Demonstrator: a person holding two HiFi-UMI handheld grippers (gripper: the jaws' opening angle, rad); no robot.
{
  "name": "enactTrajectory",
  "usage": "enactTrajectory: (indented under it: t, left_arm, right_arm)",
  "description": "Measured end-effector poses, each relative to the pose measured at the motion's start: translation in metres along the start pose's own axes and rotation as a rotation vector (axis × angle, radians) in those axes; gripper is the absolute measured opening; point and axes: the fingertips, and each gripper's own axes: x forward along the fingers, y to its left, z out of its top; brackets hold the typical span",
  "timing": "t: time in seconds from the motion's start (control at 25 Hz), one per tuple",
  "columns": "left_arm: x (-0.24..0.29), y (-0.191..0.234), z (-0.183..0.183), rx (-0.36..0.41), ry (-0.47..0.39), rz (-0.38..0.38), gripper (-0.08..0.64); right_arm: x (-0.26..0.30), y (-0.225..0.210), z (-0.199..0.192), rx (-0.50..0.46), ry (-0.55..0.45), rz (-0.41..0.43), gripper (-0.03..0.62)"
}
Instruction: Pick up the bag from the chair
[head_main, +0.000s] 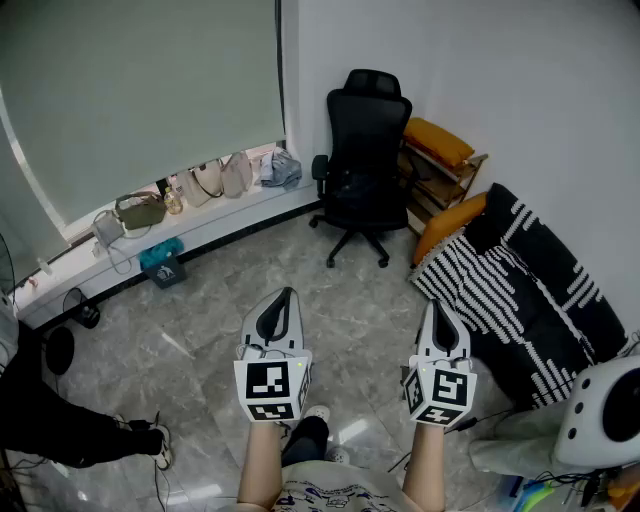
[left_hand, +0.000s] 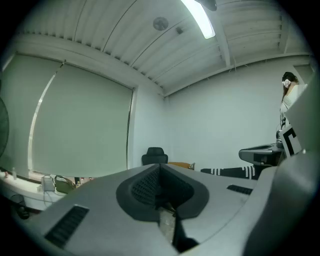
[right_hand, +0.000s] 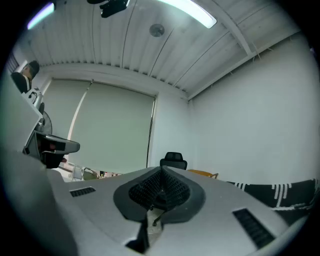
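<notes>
Head view looks down on a grey marbled floor (head_main: 200, 330). Along its far left edge runs a window ledge (head_main: 255, 200) carrying a row of handbags (head_main: 210, 180). Then come the left tongs (head_main: 287, 295), the black office chair (head_main: 360, 150) by the far corner of the floor, the right tongs (head_main: 438, 306), and a sofa (head_main: 540, 300) with a striped throw along the right edge. Both tongs are pressed fully together with nothing between them, held level and well apart from the chair. The left gripper view and the right gripper view each show the meshed pads (left_hand: 145, 187) meeting, with only the room beyond. The likeliest slip from here is going for the wrong thing. The bags that read plainly are the ones on the ledge, while the seat (head_main: 355, 195) is dark on dark, and I cannot tell whether a bag lies there. Arriving with the tongs closed would probably only nudge a soft bag across the seat or roll the chair on its castors (head_main: 333, 262), so they need to part first. A black bag on that seat would likely be limp, its handle hard to pick out against the upholstery.
</notes>
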Motion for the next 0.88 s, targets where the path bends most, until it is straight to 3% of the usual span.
enactTrajectory:
  t: [0.4,0.72,0.76,0.88]
  left_arm:
    - [0.013,0.011,-0.007,-0.007,0.012,0.003,0.014]
    - [0.063,0.037,-0.019,-0.013,0.035,0.014,0.014]
    - [0.073,0.041,-0.02,-0.014,0.037,0.015,0.014]
    - [0.108,0.058,-0.022,-0.038,0.042,0.013,0.017]
  right_arm:
    - [0.016,0.006,-0.005,-0.006,0.01,0.006,0.012]
    - [0.065,0.01,-0.016,0.023,0.016,0.01,0.012]
    - [0.075,0.009,-0.017,0.023,0.015,0.012,0.018]
    - [0.109,0.013,-0.018,0.019,0.014,0.019,0.12]
